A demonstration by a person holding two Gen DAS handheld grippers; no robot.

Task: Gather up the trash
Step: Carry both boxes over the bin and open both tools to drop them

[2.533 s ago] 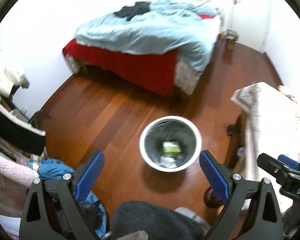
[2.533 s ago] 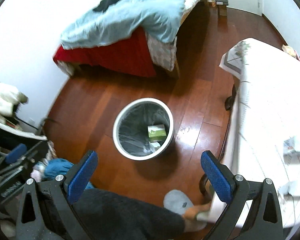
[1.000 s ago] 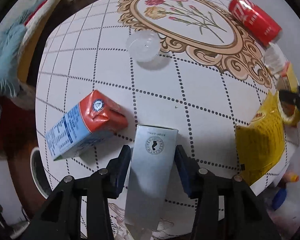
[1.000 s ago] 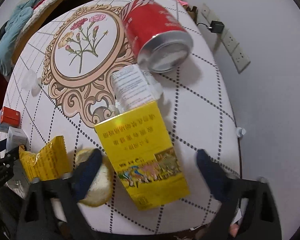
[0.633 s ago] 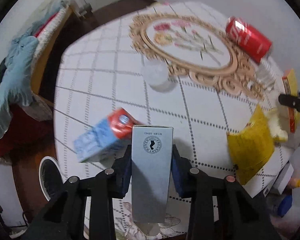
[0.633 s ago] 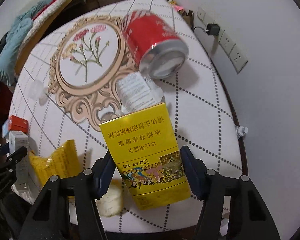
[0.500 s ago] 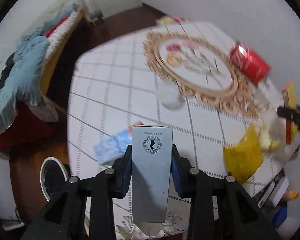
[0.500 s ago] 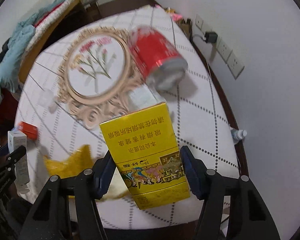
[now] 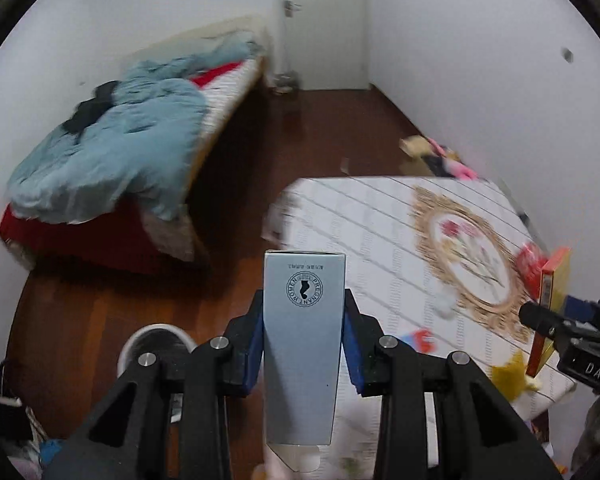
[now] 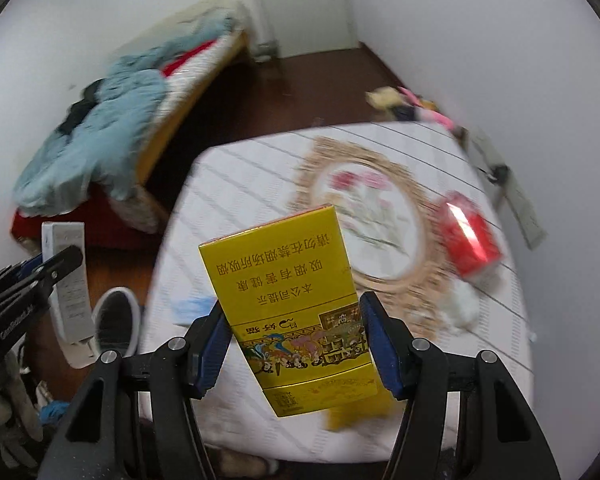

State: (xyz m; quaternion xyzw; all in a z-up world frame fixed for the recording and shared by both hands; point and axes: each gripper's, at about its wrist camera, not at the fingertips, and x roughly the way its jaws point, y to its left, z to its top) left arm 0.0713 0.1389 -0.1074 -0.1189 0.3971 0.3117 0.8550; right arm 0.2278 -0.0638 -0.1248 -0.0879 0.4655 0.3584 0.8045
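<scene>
While both loads hang above the table (image 9: 364,216) for carrying to the white bin (image 9: 156,340) on the floor: left gripper (image 9: 303,334) clamps grey carton (image 9: 300,344); right gripper (image 10: 296,344) clamps yellow carton (image 10: 288,300).

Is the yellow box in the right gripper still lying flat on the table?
No. The yellow box is clamped between the right gripper's blue pads, raised above the table.
</scene>
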